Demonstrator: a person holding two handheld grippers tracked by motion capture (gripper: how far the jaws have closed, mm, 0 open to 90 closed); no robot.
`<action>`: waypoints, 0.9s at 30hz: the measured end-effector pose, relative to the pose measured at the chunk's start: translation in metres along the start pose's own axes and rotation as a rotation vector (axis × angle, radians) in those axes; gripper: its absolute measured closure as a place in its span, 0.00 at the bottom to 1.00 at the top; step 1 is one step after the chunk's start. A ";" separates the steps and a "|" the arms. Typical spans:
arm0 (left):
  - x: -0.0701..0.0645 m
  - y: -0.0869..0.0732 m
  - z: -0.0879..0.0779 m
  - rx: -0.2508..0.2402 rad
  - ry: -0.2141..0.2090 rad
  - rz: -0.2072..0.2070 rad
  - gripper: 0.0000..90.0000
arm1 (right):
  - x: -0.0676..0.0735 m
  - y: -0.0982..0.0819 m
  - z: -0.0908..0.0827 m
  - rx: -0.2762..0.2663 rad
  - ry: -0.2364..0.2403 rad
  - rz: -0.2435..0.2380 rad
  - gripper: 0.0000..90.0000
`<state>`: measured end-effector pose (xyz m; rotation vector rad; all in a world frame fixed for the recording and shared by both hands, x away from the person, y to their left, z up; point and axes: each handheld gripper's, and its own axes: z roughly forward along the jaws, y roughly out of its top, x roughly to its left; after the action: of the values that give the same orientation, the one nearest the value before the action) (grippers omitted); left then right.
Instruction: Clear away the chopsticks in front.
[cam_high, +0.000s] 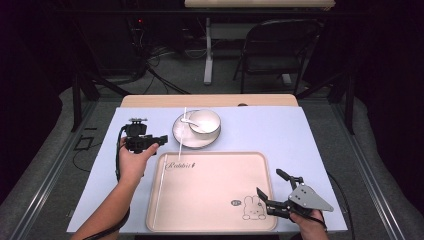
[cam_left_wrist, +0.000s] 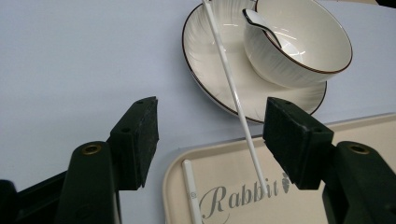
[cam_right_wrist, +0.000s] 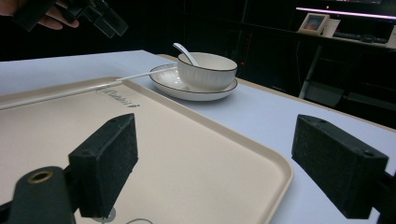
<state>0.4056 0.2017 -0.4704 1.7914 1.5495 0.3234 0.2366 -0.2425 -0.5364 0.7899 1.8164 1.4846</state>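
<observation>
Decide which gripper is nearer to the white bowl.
Left. The left gripper hovers beside the plate under the bowl; the right gripper sits across the tray, at its far corner.

a pale blue table top (cam_high: 310, 135) lies over a wooden table (cam_high: 210, 100) in a dark room. behind it, on a grey floor (cam_high: 180, 70), stand a black folding chair (cam_high: 277, 47) and the white leg of a desk (cam_high: 208, 50), with cables trailing beside them. far off in the right gripper view, a framed picture (cam_right_wrist: 314, 23) sits on a dim shelf under a strip of light.
</observation>
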 end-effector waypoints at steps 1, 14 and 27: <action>0.001 0.001 0.000 0.003 0.000 -0.002 0.40 | 0.000 0.000 0.000 0.000 0.000 0.000 0.15; 0.003 0.016 0.005 0.019 0.010 -0.024 0.40 | 0.000 0.000 0.000 0.001 0.000 0.000 0.15; 0.004 0.030 0.007 0.025 0.023 -0.036 0.40 | 0.000 0.000 0.000 0.001 0.001 0.000 0.15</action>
<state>0.4339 0.2026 -0.4563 1.7829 1.6067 0.3093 0.2367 -0.2425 -0.5365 0.7897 1.8178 1.4843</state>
